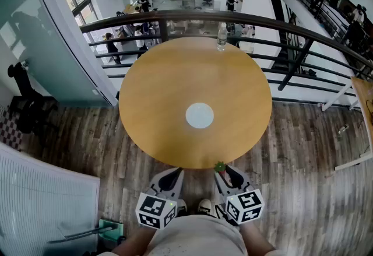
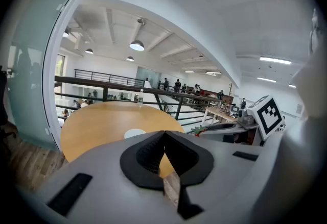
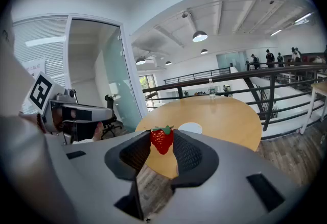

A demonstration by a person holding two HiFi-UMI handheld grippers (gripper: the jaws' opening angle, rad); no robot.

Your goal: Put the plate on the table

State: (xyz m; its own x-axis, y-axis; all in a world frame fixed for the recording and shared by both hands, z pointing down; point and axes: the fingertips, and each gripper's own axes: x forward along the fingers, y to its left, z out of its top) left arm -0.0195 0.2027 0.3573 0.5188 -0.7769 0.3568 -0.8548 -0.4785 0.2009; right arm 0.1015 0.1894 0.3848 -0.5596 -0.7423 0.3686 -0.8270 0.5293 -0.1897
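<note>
A small white plate (image 1: 200, 115) lies near the middle of the round wooden table (image 1: 151, 91). It also shows in the left gripper view as the plate (image 2: 135, 133) and in the right gripper view as the plate (image 3: 190, 127). Both grippers hover just off the table's near edge. My right gripper (image 1: 221, 168) is shut on a red strawberry (image 3: 162, 140) with a green top, pinched between its pads. My left gripper (image 2: 164, 133) is shut, its jaws meeting with nothing between them. The plate lies well ahead of both grippers.
A clear bottle (image 1: 221, 36) stands at the table's far edge, by a dark railing (image 1: 303, 33) over a lower floor with people. A glass wall (image 1: 35, 27) is at the left; a white table's corner (image 1: 358, 132) is at the right. Wooden floor (image 1: 303, 179) surrounds the table.
</note>
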